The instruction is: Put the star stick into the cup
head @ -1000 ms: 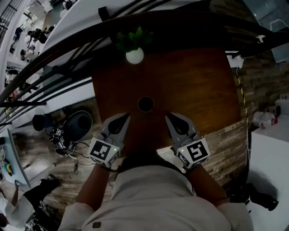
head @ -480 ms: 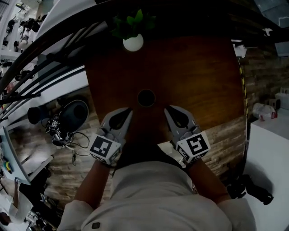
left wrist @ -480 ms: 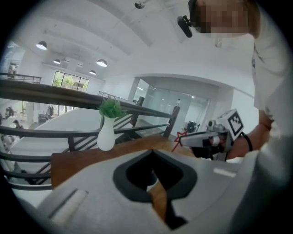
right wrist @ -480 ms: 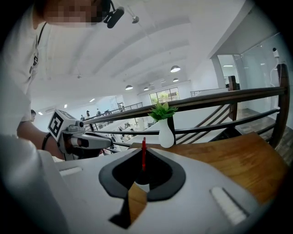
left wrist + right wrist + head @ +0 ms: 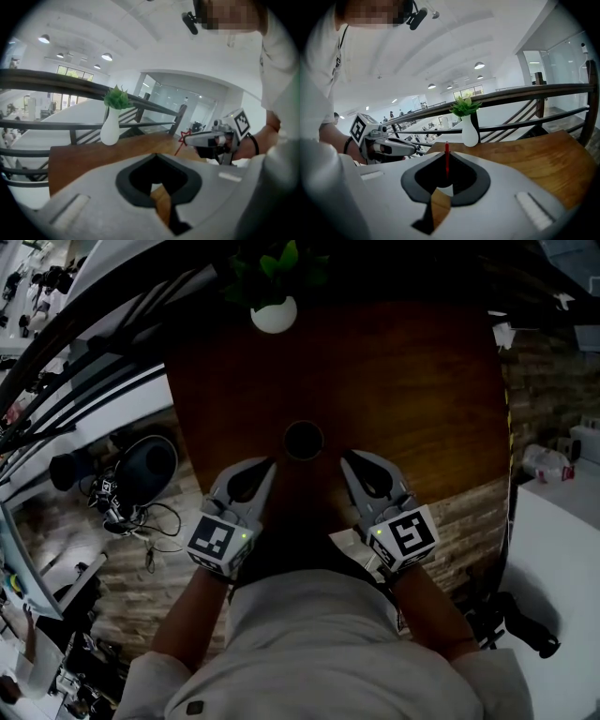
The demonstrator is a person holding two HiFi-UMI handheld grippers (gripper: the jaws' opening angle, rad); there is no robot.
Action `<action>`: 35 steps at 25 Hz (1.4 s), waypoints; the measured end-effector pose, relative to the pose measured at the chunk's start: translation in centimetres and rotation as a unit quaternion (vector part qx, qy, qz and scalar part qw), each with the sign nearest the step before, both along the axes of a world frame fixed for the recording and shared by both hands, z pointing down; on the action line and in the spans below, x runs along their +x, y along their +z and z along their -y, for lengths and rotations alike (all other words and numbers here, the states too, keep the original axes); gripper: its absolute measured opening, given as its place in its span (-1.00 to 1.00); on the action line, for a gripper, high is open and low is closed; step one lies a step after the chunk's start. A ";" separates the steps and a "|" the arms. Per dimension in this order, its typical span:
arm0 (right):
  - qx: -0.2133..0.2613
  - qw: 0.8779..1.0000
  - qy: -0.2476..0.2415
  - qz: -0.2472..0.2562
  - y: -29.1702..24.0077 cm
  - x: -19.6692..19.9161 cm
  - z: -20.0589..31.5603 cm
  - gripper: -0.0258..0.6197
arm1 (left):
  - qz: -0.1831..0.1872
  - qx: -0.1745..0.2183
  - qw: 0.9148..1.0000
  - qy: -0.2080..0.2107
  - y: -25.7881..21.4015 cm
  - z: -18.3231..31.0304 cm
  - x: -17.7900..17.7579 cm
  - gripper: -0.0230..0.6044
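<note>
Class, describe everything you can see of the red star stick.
The star stick is a thin red rod ending in a small open star outline; material unclear. The right gripper holds it at its jaw tips, shut on it. In the right gripper view it reads as a straight upright red line. It is held above the wooden table, near the dark cup, not in it.

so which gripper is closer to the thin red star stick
Right. The right gripper holds the thin red star stick at its jaw tips; the left gripper is alongside, apart from it.
</note>
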State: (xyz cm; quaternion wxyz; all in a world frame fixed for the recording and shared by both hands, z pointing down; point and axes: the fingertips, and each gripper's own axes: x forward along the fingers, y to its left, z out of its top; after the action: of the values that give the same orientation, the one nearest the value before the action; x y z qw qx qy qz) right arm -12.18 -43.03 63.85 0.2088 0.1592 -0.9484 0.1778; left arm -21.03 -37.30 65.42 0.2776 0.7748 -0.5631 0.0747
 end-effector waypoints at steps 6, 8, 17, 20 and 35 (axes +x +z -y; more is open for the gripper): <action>-0.026 1.000 0.001 -0.003 1.5 -0.7 0.1 -0.81 | 0.002 -0.015 1.000 -0.002 1.4 0.0 -0.7 -0.92; -0.029 1.000 0.000 -0.004 1.8 -0.9 0.2 -0.81 | -0.002 -0.014 1.000 0.002 1.6 0.1 -0.5 -0.92; -0.030 1.000 0.003 -0.007 2.2 -1.0 0.5 -0.72 | -0.014 -0.013 1.000 0.011 1.5 0.7 0.1 -0.92; -0.033 0.999 0.008 -0.006 2.3 -1.0 0.8 -0.69 | -0.014 -0.012 1.000 0.012 1.6 0.8 0.2 -0.92; 0.002 0.999 0.035 0.009 -2.0 1.7 1.5 -0.66 | 0.003 0.015 1.000 0.023 -2.0 0.3 2.5 -0.92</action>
State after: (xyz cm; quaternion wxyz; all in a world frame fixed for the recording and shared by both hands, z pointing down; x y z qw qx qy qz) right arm -10.48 -44.50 61.86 0.1936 0.1907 -0.9445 0.1848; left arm -18.51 -37.58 63.38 0.2624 0.7917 -0.5467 0.0748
